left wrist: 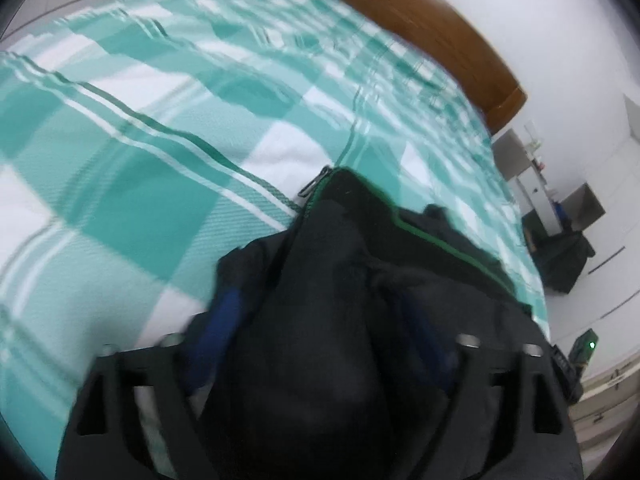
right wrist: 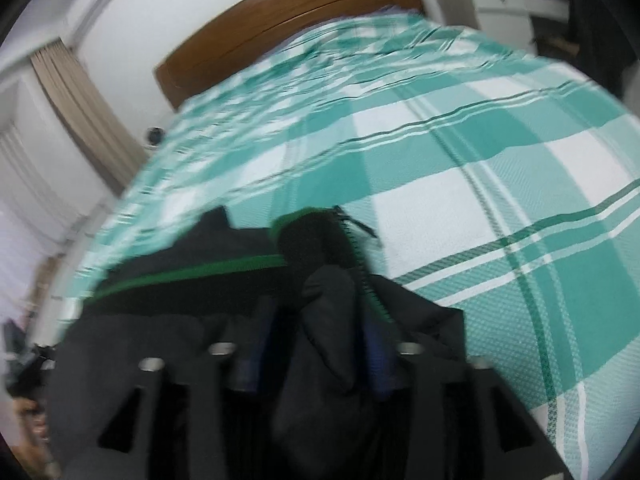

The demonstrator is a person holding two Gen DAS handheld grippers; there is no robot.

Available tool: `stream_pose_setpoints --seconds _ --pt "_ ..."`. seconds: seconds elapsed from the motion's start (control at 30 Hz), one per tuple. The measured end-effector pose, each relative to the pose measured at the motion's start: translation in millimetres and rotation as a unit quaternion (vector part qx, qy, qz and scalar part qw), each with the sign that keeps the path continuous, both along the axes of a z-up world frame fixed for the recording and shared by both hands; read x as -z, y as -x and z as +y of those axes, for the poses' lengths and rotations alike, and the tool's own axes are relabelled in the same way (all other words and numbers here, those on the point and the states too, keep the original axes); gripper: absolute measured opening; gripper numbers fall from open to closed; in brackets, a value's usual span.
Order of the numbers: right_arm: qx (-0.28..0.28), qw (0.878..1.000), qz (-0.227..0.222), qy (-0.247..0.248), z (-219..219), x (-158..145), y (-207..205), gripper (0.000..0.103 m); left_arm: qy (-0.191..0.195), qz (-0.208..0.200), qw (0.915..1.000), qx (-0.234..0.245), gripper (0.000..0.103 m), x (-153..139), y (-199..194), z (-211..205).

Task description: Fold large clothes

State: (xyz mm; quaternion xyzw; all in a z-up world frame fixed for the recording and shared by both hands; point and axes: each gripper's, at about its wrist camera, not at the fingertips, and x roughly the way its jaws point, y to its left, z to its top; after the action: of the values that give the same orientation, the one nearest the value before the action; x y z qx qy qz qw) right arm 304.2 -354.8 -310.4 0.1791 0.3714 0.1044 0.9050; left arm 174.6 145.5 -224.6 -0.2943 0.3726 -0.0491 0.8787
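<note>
Both grippers, left (left wrist: 320, 344) and right (right wrist: 316, 344), fingers wide; black jacket (left wrist: 360, 280) bunched between them at bed (left wrist: 120, 160) edge.

Bed cover (left wrist: 160, 184): teal and white checks with thin dark green stripes, spread over the whole bed, rumpled toward the head end.
Headboard (right wrist: 280, 12): brown wood, curved top, at the far edge of the bed against a white wall.
Curtain (right wrist: 80, 96): beige, hanging off the bed's left side in the right wrist view.
Cabinet (right wrist: 508, 4): white, beyond the bed's far right corner.
</note>
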Motion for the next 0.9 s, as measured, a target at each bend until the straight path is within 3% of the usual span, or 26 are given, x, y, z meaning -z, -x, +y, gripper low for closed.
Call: stream_pose_setpoints --seconds 0.03,0.07,0.2,0.3,0.4,0.5,0.67,0.8,0.9 --pt "0.002 1.0 -0.003 0.013 -0.4 -7.4 3.3 0.095 -0.001 -0.011 0.9999 0.004 0.091 -6.7 12.6 0.6" --pt "0.006 0.999 -0.016 0.037 0.4 -19.9 10.8 0.097 -0.007 -0.017 0.9998 0.009 0.092 -12.4 25.1 1.1" --pt "-0.008 0.995 -0.056 0.078 -1.6 -50.7 45.6 0.097 -0.094 -0.018 0.9954 0.008 0.099 -22.3 81.7 -5.1" --pt "-0.009 0.989 -0.062 0.134 1.3 -50.7 84.3 0.097 -0.163 -0.006 0.9865 0.015 0.099 -12.3 123.9 -19.4" --pt "-0.007 0.984 -0.064 0.165 1.1 -34.6 131.3 0.097 -0.176 0.005 0.9838 0.033 0.099 3.9 160.8 -39.4" --pt "0.002 0.985 -0.063 0.16 -6.5 -15.2 179.5 0.097 -0.177 0.016 0.9832 0.043 0.099 15.4 182.1 -62.3" --pt "0.012 0.983 -0.052 0.178 -17.2 13.0 227.5 0.097 -0.17 0.017 0.9815 0.085 0.099 8.8 182.3 -92.7" --pt "0.033 0.98 -0.023 0.197 -29.3 40.1 226.4 0.097 -0.174 -0.02 0.9781 0.113 0.099 -29.6 157.4 -124.9" --pt "0.037 0.978 -0.025 0.201 -30.1 51.8 223.6 0.102 -0.176 -0.044 0.9749 0.129 0.099 -50.3 126.2 -150.5"
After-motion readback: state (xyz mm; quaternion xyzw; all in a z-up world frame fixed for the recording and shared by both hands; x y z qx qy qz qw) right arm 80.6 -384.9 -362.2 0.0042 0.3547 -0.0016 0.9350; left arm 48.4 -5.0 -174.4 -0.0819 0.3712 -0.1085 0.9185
